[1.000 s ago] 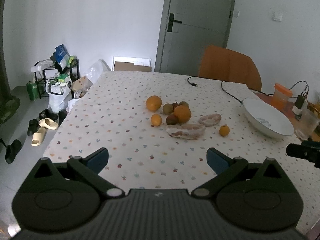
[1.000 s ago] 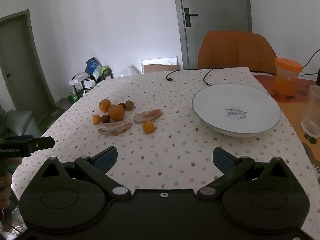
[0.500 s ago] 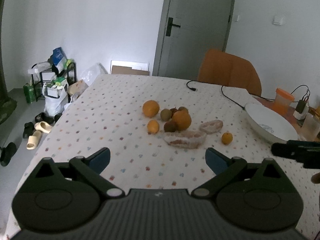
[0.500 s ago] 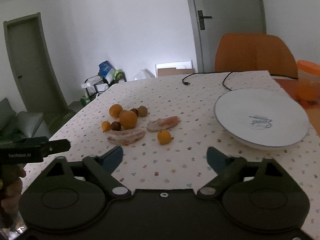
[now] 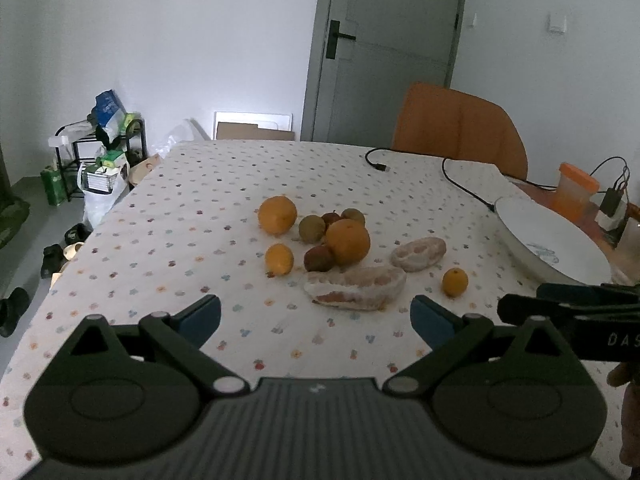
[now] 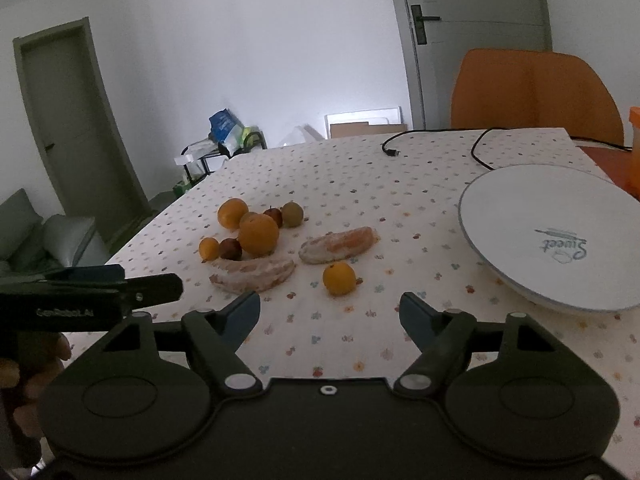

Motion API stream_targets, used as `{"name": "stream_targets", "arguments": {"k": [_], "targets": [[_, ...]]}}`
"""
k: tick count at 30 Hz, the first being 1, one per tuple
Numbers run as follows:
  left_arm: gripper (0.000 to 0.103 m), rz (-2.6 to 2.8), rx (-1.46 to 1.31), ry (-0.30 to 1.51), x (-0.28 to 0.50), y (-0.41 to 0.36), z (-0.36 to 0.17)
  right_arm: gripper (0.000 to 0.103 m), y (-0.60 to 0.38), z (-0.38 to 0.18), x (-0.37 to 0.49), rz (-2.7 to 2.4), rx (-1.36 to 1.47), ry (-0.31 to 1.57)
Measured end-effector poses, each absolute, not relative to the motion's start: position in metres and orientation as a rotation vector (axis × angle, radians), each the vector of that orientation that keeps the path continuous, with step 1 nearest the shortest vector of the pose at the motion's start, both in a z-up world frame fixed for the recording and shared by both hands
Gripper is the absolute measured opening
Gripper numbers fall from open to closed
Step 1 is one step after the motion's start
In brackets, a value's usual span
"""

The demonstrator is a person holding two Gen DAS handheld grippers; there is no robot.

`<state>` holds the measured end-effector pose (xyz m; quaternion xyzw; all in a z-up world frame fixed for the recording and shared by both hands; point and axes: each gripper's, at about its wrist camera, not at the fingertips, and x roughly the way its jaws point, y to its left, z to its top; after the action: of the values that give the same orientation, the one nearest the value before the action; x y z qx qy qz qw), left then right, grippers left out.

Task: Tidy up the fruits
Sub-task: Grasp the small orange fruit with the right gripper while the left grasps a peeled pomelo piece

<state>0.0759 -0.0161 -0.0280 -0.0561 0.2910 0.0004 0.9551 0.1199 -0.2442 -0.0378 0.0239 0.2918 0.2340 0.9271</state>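
Both grippers hover above the surface (image 6: 400,200) with fingers spread wide and empty: left gripper (image 5: 316,314), right gripper (image 6: 330,312). All fruit lies loose on the dotted cloth, left of the empty white plate (image 6: 520,216). The likely first pick is the small orange (image 6: 339,278), which sits apart just ahead of the right gripper. Centre the fingers on its widest part and close gently; the round, smooth skin may roll. Treat the peeled pomelo segments (image 6: 253,272) as soft, irregular and easily crushed. The large orange (image 6: 258,235) touches neighbouring fruit.
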Motion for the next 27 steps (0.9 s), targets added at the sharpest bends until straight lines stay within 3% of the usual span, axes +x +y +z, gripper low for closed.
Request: {"name": "stream_targets", "arguments": {"k": [20, 26, 27], "targets": [[0.084, -0.058, -0.182, 0.641, 0.119, -0.022, -0.050, 0.057, -0.233, -0.056, 0.164, 0.515, 0.060, 0.648], [0.078, -0.071, -0.202, 0.654, 0.129, -0.018, -0.054, 0.038, -0.231, -0.063, 0.180, 0.527, 0.061, 0.666], [0.078, -0.076, -0.205, 0.655, 0.130, -0.019, -0.055, 0.028, -0.231, -0.063, 0.181, 0.525, 0.058, 0.666]]}}
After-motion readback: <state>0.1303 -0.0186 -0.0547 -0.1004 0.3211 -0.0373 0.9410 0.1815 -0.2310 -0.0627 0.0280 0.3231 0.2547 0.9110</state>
